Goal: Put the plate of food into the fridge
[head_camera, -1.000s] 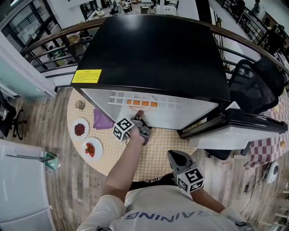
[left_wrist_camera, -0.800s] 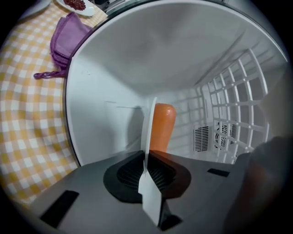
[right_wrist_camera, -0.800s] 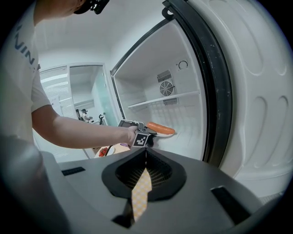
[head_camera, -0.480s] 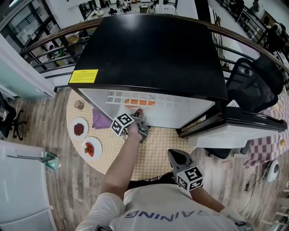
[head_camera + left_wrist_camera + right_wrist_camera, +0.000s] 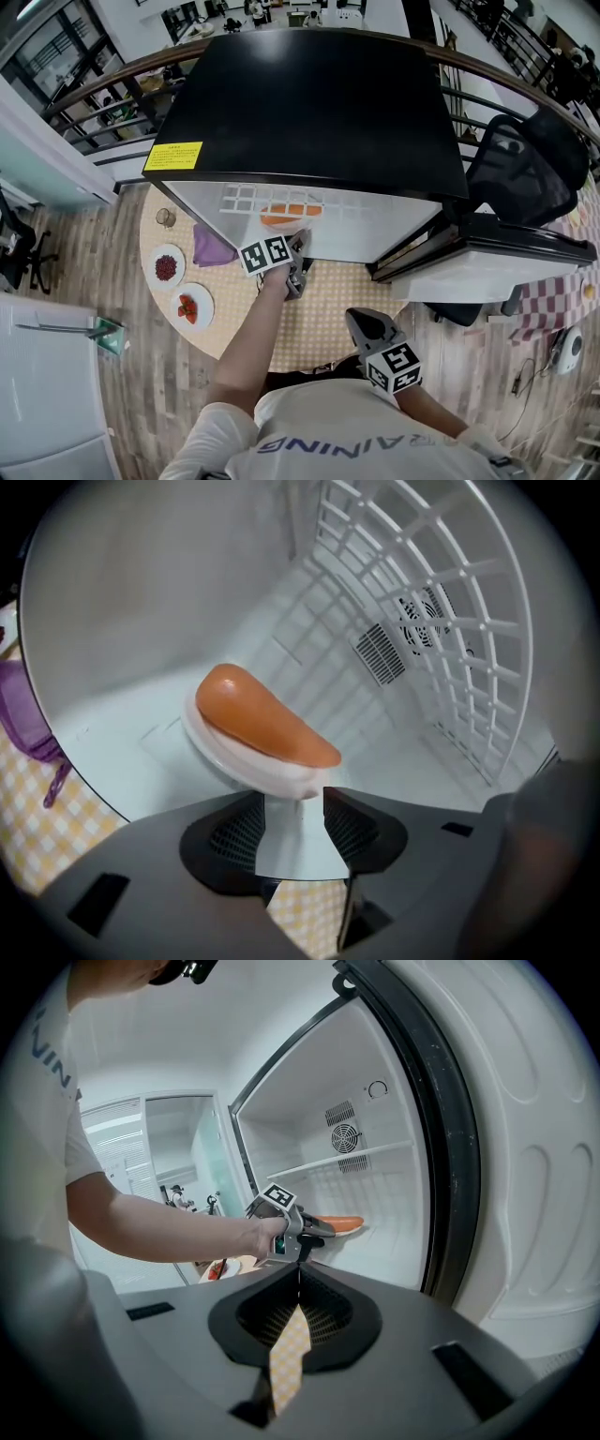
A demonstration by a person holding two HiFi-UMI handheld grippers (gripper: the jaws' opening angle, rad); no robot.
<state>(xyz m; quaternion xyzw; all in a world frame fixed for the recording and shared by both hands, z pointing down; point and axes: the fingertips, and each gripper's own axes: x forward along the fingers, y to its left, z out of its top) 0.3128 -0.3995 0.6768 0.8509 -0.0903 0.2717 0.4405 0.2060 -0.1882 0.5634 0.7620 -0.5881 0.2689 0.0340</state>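
Head view: the fridge (image 5: 309, 103) stands open at 12 o'clock, its door (image 5: 487, 267) swung out towards 3 o'clock. The left gripper (image 5: 300, 246) reaches into the opening at centre; the plate (image 5: 284, 218) with orange food lies on the fridge floor just beyond its tips. The right gripper (image 5: 360, 322) hangs at 5 o'clock over the table (image 5: 328, 319). Left gripper view: the jaws have just been opening and stand released, the plate rim just ahead of the tips at 12 o'clock, only fridge floor between the pads. Right gripper view: the jaws are clenched on nothing.
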